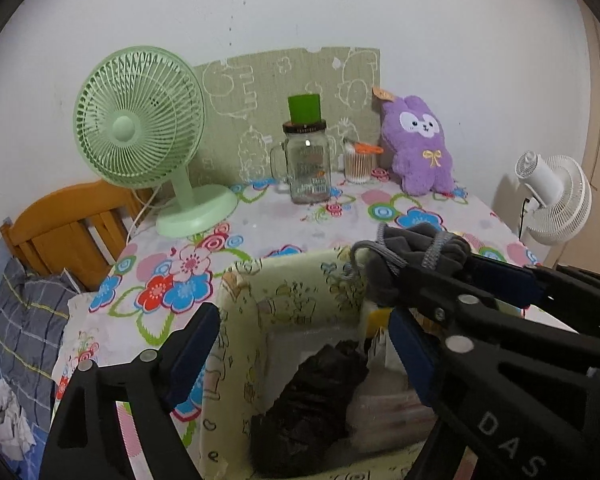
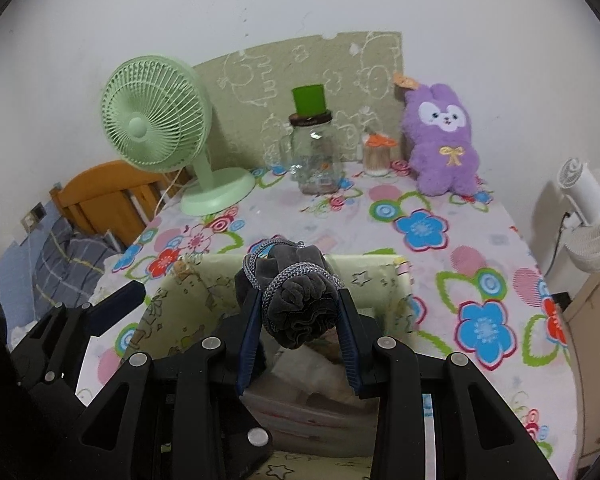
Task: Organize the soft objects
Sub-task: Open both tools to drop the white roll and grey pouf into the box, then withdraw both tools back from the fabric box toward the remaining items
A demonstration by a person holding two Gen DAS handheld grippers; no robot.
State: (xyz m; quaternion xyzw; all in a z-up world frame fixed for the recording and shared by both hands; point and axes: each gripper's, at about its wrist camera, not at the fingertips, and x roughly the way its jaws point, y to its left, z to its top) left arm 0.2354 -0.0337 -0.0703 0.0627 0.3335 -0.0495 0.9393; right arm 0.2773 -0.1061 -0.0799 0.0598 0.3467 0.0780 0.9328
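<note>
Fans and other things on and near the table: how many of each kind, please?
Fans: 2, green fan, white fan
Jars: 2, glass jar, swab jar
Plush toys: 1, purple plush
Bins: 1, bin
Total: 6

Both fisheye views are evenly lit by soft, diffuse indoor light, with only faint shadows on the white wall (image 1: pixel 420 20). Straight lines bow strongly toward the dark, vignetted corners. The box interior (image 1: pixel 320 400) nearest the lens looks dim and slightly blurred.
</note>
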